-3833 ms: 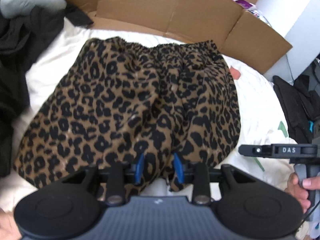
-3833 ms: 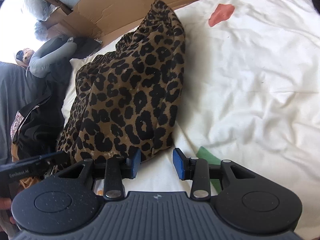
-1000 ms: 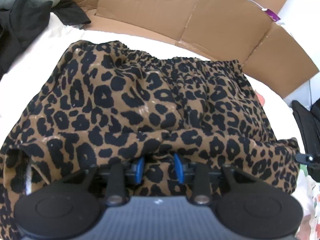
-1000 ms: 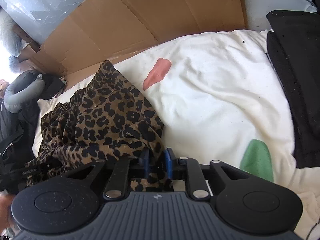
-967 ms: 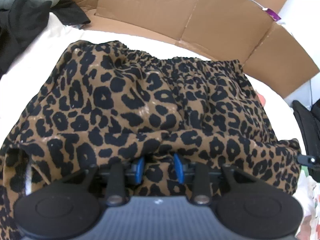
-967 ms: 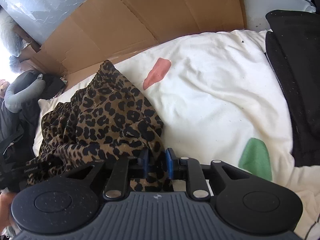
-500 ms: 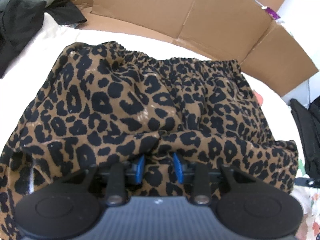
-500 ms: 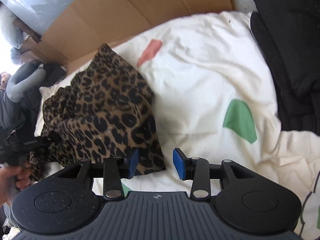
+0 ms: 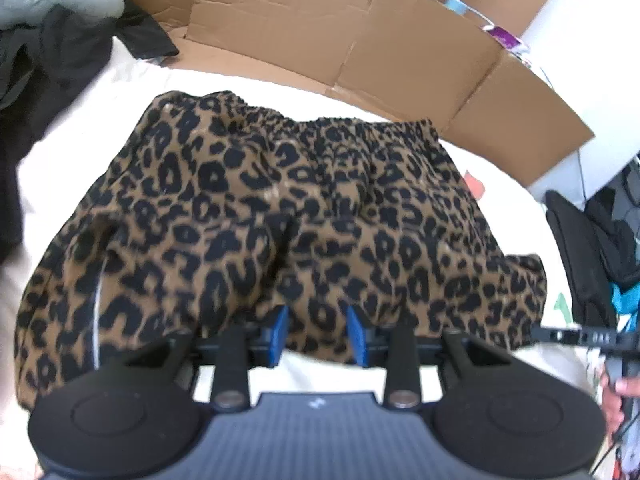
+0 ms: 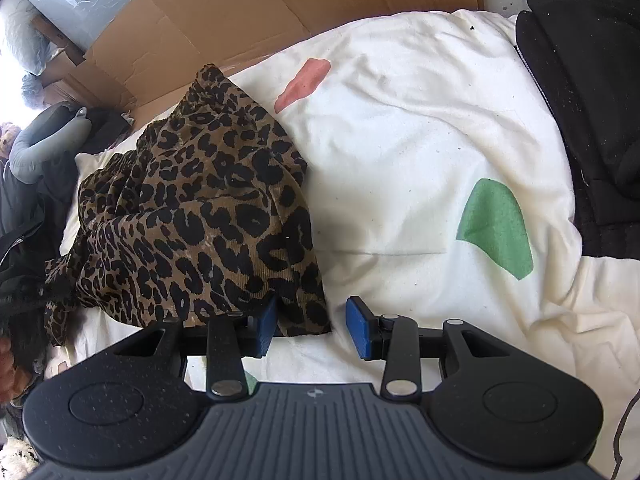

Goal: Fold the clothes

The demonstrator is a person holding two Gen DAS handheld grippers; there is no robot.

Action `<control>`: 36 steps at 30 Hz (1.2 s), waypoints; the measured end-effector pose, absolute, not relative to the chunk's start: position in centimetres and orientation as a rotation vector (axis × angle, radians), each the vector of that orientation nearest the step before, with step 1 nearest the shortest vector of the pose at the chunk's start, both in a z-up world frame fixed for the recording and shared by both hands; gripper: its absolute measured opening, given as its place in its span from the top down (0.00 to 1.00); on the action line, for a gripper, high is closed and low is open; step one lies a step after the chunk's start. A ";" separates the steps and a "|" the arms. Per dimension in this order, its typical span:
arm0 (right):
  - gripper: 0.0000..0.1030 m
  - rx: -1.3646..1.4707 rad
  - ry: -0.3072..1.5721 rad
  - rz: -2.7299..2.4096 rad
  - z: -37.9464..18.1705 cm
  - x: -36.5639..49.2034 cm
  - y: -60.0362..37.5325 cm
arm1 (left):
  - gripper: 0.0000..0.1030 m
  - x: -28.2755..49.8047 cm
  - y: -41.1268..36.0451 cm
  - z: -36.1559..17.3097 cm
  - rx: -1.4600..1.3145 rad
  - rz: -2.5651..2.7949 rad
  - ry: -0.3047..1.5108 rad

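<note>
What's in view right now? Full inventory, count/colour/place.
leopard-print garment: 1, brown with black spots, mid-bed, gathered waistband at the far edge
bed cover: 1, cream with pink and green patches, under the garment
cardboard: flattened panels, brown, along the far side of the bed
black clothing: dark pile on the bed's right edge in the right wrist view; more at far left in the left wrist view
grey cushion: 1, grey, far left
left gripper: black with blue pads, open, over the near hem
right gripper: black with blue pads, open, at the garment's near corner
hand: 1, on the right gripper's handle
</note>
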State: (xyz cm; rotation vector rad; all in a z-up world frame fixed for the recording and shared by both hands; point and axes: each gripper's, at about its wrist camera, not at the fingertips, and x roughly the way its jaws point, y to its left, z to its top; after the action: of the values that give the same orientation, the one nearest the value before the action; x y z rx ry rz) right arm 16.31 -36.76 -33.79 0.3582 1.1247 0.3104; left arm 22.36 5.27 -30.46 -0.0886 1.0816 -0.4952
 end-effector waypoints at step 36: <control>0.97 0.348 1.119 0.319 -33.4 16.2 -36.9 | 0.96 22.0 8.3 -32.7 -0.151 -0.417 1.053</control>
State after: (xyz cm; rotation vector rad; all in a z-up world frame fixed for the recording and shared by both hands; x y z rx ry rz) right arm 16.18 -36.88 -33.43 0.3478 1.1195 0.3190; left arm 22.03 8.32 -32.74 -0.1511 1.0534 -0.4175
